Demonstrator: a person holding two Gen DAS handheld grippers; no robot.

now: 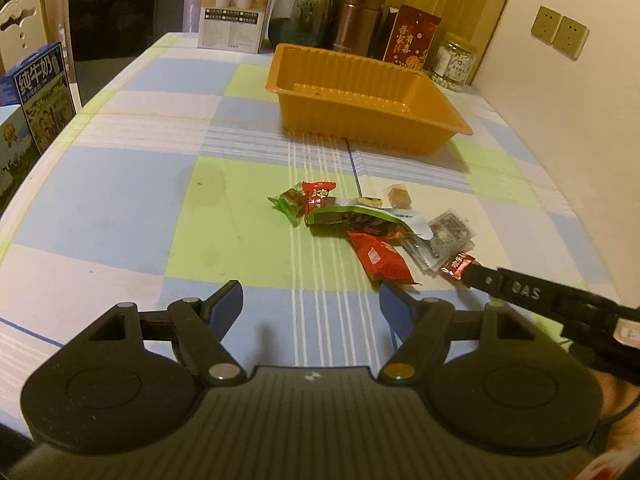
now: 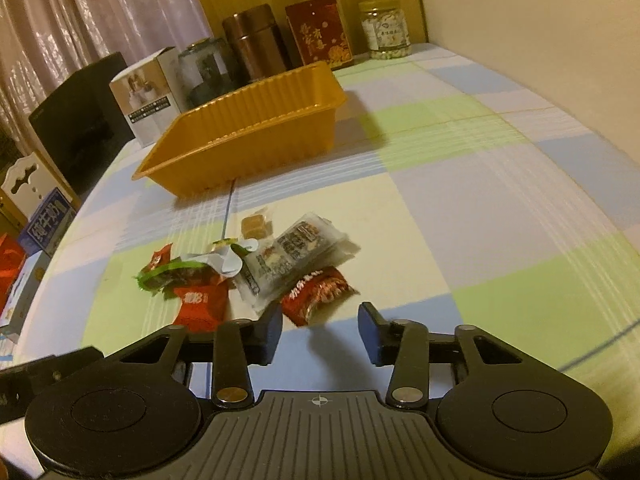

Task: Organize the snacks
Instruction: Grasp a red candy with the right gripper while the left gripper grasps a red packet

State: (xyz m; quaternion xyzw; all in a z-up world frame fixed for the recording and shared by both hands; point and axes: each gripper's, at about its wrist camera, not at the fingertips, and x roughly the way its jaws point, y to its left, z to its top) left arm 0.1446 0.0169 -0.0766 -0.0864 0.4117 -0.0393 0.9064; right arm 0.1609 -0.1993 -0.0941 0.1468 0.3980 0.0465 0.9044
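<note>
While the left wrist view looks across the checked tablecloth [image 1: 120,200] at the snack pile [image 1: 372,232], the left gripper [image 1: 310,304] stands wide with nothing between its pads, short of the pile. Only here does the right gripper's finger [image 1: 516,290] show from outside, its tip at a small red packet [image 1: 458,266] (contact unclear). In the right wrist view the right gripper [image 2: 320,332] is narrower, empty, just before that packet [image 2: 320,294]; the orange tray [image 2: 240,132] sits beyond the pile, its floor hidden.
</note>
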